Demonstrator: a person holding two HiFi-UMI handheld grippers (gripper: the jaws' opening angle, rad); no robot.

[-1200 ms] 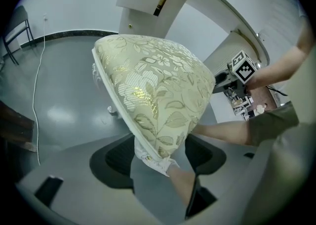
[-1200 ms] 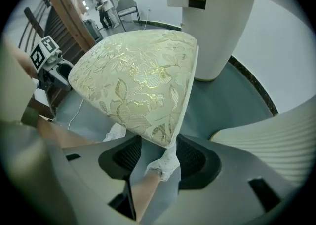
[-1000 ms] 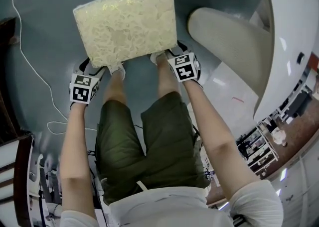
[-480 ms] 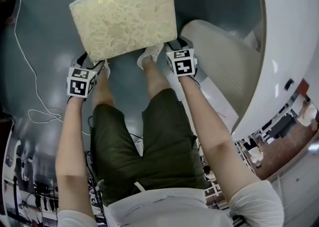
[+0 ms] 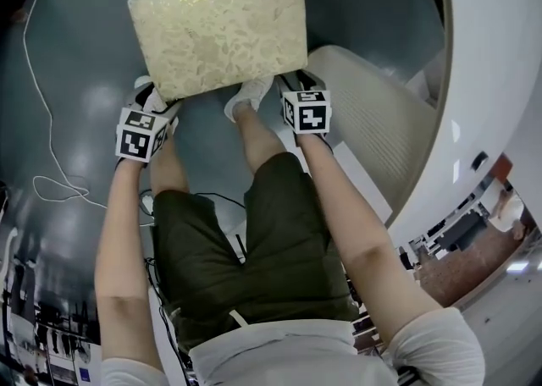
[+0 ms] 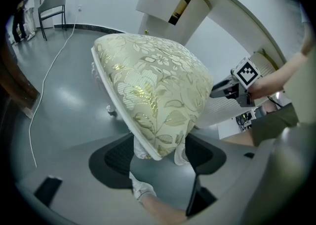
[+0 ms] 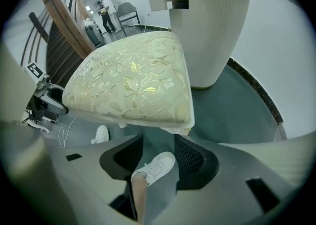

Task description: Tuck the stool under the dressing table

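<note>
The stool has a cream floral cushion and white legs, and it stands on the grey floor ahead of my feet. My left gripper is at its near left corner. In the left gripper view that corner fills the gap between the jaws, and both pads touch it. My right gripper is at the near right corner with its jaws closing. The corner sits just above the pads, untouched, with a shoe showing between them. The white dressing table and its ribbed pedestal are close on the right.
A white cable trails over the floor at the left. The table's drawer unit hangs beyond the stool. A chair and dark wooden slats stand farther off, with a person in the background.
Both grippers have sunk a little and closed in on the stool's near corners. My feet have stepped forward beneath it. The ribbed pedestal now lies nearer the stool's right side.
</note>
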